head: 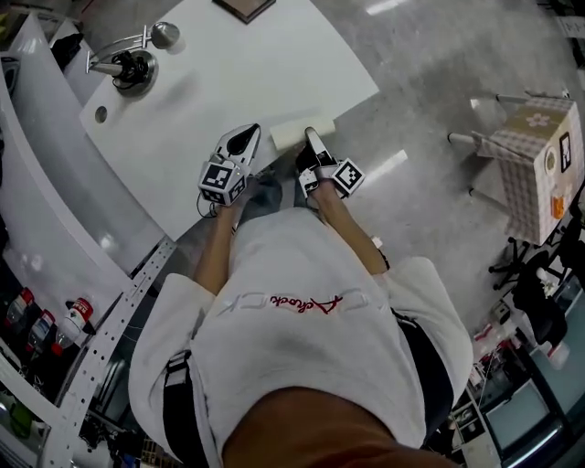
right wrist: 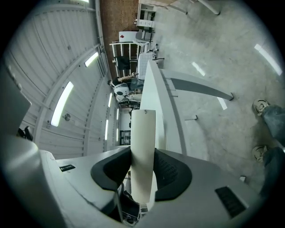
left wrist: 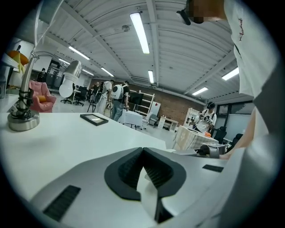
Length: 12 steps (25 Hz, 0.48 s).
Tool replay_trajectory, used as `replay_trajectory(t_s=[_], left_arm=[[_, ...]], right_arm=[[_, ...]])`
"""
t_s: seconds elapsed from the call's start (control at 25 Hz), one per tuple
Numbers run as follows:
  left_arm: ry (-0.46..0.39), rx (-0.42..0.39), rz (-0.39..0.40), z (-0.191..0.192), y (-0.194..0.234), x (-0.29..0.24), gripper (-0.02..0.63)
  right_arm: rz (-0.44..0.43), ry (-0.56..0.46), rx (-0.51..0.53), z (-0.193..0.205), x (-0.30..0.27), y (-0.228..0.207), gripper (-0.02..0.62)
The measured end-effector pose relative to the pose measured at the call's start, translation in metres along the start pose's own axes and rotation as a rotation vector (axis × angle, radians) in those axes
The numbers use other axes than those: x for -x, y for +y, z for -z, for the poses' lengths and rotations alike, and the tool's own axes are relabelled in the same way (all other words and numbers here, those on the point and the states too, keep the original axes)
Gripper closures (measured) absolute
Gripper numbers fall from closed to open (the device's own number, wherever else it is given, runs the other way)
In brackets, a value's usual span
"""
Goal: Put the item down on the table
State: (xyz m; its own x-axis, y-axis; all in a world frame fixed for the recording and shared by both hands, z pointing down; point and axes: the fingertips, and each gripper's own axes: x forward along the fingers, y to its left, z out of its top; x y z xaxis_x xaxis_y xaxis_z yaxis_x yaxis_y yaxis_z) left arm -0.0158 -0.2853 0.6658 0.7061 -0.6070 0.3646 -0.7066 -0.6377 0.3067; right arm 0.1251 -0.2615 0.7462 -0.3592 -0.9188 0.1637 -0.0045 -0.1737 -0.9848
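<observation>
A pale cream flat block (head: 300, 133) hovers at the near edge of the white table (head: 228, 82). My right gripper (head: 313, 142) is shut on it. In the right gripper view the block (right wrist: 143, 142) stands out between the dark pads (right wrist: 167, 171), which press on both its faces, and the table edge (right wrist: 153, 89) runs away behind it. To the left, my left gripper (head: 249, 137) sits over the same table edge. In the left gripper view its jaws (left wrist: 142, 152) meet at the tips, with nothing seen held between them.
A metal desk lamp (head: 128, 62) stands at the table's far left, its base (left wrist: 21, 119) visible in the left gripper view. A dark picture frame (head: 245, 7) lies at the far edge. A small cloth-covered table (head: 535, 164) stands to the right, shelving with bottles (head: 55, 329) to the left.
</observation>
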Motion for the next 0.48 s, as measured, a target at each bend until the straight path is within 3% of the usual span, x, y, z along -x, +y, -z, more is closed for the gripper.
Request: replay_trajectory(t_s=[0.48], left_arm=[[-0.016, 0.021, -0.024, -0.002, 0.012, 0.007, 0.583]], right_arm=[[0.019, 0.031, 0.057, 0.0, -0.043, 0.01, 0.44]])
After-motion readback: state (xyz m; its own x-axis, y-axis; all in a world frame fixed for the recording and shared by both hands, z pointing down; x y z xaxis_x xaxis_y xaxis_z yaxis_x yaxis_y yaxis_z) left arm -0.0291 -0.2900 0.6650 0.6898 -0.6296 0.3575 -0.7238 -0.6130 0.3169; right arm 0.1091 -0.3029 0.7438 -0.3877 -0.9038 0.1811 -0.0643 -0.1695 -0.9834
